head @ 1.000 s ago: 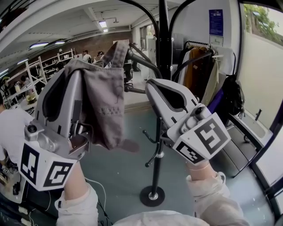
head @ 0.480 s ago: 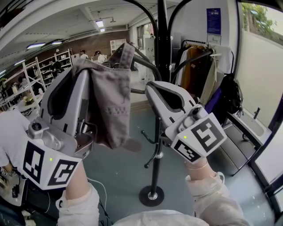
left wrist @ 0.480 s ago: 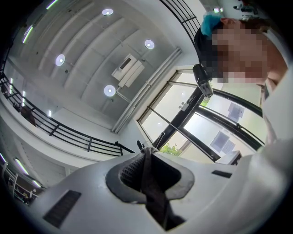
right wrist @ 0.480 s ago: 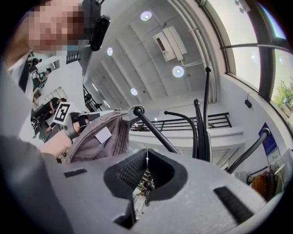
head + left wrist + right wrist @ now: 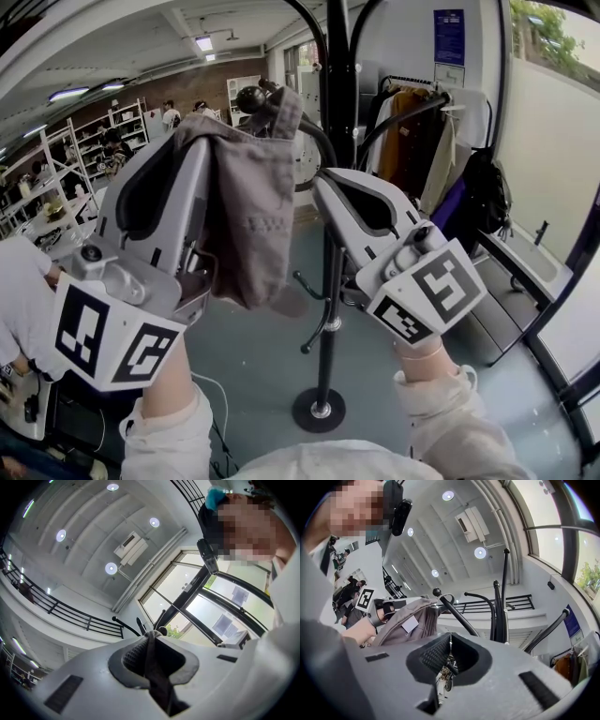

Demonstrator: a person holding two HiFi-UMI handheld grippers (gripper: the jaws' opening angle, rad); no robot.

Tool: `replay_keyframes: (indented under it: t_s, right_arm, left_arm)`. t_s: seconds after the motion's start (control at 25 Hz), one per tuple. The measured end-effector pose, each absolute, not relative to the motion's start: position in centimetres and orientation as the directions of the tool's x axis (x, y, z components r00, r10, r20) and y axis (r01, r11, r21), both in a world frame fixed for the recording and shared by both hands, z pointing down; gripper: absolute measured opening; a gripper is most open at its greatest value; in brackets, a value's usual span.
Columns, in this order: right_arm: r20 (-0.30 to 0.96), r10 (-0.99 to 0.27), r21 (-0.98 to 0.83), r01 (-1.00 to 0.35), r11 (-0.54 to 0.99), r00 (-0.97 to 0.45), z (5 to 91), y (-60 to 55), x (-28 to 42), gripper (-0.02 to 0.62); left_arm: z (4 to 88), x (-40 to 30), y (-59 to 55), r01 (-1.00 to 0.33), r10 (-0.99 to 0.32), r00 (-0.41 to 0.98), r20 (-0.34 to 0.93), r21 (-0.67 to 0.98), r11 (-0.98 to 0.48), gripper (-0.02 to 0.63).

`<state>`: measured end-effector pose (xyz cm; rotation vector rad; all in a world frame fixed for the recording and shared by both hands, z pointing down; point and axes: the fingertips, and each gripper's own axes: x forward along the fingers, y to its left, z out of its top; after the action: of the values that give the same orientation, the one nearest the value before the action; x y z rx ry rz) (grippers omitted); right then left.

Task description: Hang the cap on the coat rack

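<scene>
Fabric of the grey cap (image 5: 246, 211) fills the left gripper view, where a strip of it runs pinched between the pads of the left gripper (image 5: 151, 639), jaws closed tight on it. That view shows nothing of how the cap meets the coat rack (image 5: 330, 281). The right gripper view does: the cap's back strap (image 5: 446, 596) appears looped over a curved hook (image 5: 454, 616) just behind its ball tip (image 5: 437, 592), and a white label (image 5: 410, 624) sits inside the cap, too small to read. From the head view the cap hangs high beside the rack's pole, with stitched lettering (image 5: 267, 223) on its side that cannot be made out, and a blue poster (image 5: 448, 36) on the far wall is equally illegible. The right gripper (image 5: 449, 639) has its jaws together on nothing, close beside the pole.
</scene>
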<state>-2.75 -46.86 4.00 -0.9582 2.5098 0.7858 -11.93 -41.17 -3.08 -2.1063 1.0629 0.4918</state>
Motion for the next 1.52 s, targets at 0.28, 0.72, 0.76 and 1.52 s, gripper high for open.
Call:
replay_keyframes:
  t_s: [0.28,0.72,0.76,1.52]
  right_arm:
    - [-0.478,-0.516,0.345,-0.692,0.634,-0.711,5.1,-47.6,-2.1,0.004]
    - [-0.447,-0.532,0.326,-0.685,0.651,-0.719,7.0,-47.8,-0.5,0.003]
    - [-0.446,-0.534,0.325,-0.686,0.651,-0.718,7.0,-47.9,-0.8,0.003]
    - [-0.422,-0.609,0.331,-0.740,0.586,-0.671,8.8,-50.0,0.8,0.003]
  left_arm:
    - [-1.5,-11.3,-43.1,-0.803,-0.563,0.595,-0.573,-0.406,-0.436,0.044]
    - [0.6,-9.4,-45.2,-0.798,-0.601,0.602,-0.525,-0.386,-0.462,0.044]
    - [0.6,-9.4,-45.4,-0.796,-0.602,0.606,-0.520,-0.388,-0.465,0.044]
    - [2.8,-7.2,-49.2,-0.765,-0.612,0.644,-0.459,-0.370,-0.527,0.044]
